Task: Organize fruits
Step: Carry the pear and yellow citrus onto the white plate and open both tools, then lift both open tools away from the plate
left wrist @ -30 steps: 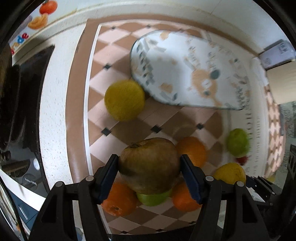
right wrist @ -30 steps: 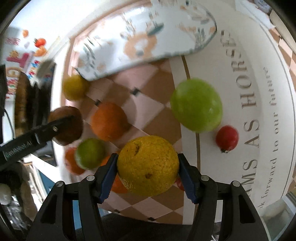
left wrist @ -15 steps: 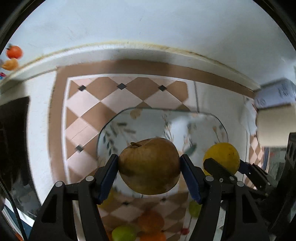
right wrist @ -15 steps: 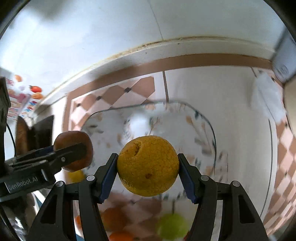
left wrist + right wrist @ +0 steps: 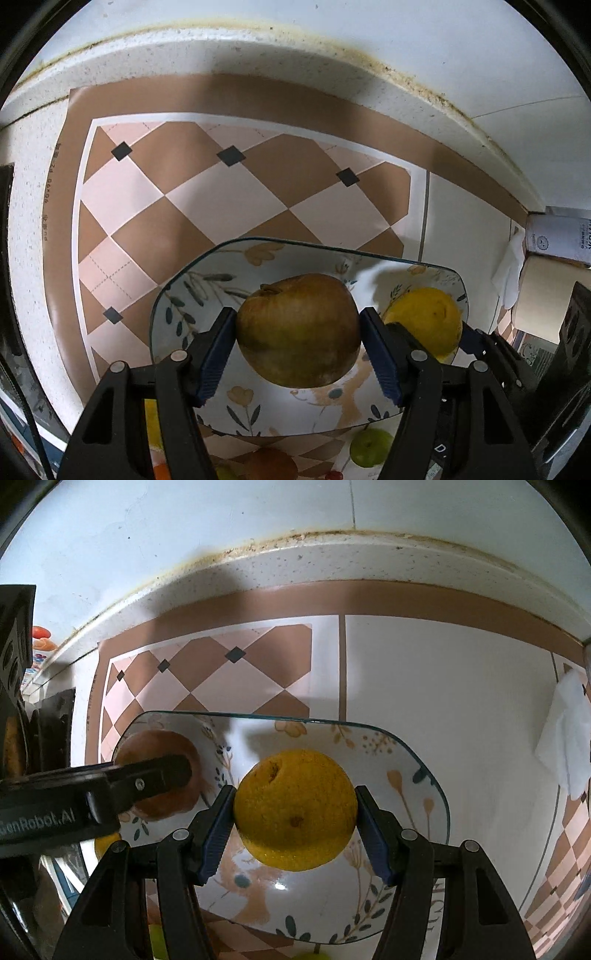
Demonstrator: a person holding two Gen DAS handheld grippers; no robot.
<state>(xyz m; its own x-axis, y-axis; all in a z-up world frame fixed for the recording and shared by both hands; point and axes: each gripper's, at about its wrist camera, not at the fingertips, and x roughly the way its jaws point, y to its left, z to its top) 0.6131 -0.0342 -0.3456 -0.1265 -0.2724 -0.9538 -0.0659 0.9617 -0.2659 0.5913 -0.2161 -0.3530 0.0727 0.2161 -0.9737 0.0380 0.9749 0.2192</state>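
Both grippers are now hanging over the floral plate (image 5: 436, 273), each carrying one fruit. The left gripper (image 5: 298, 343) is holding a brown pear (image 5: 298, 330), its blue fingers (image 5: 216, 350) about half open and pressing on the fruit's two sides. The right gripper (image 5: 295, 825) is holding a yellow orange (image 5: 295, 808) in the same way, fingers (image 5: 214, 834) about half open and pressing on both sides. Seen from the right wrist, the pear is sitting toward the plate's left end and the orange above its middle.

A second ago both fruits were being carried above the loose fruit on the checked mat (image 5: 229, 192), with the plate lying farther off. Since then the hands have been travelling across the desk, and the plate is now directly under the fruits, while the remaining fruit, including a green one (image 5: 371, 441), is showing just past the plate's near edge. The carry looks finished, so releasing onto the plate is probably next. Neither fruit appears to be touching the plate yet, though that is hard to judge.
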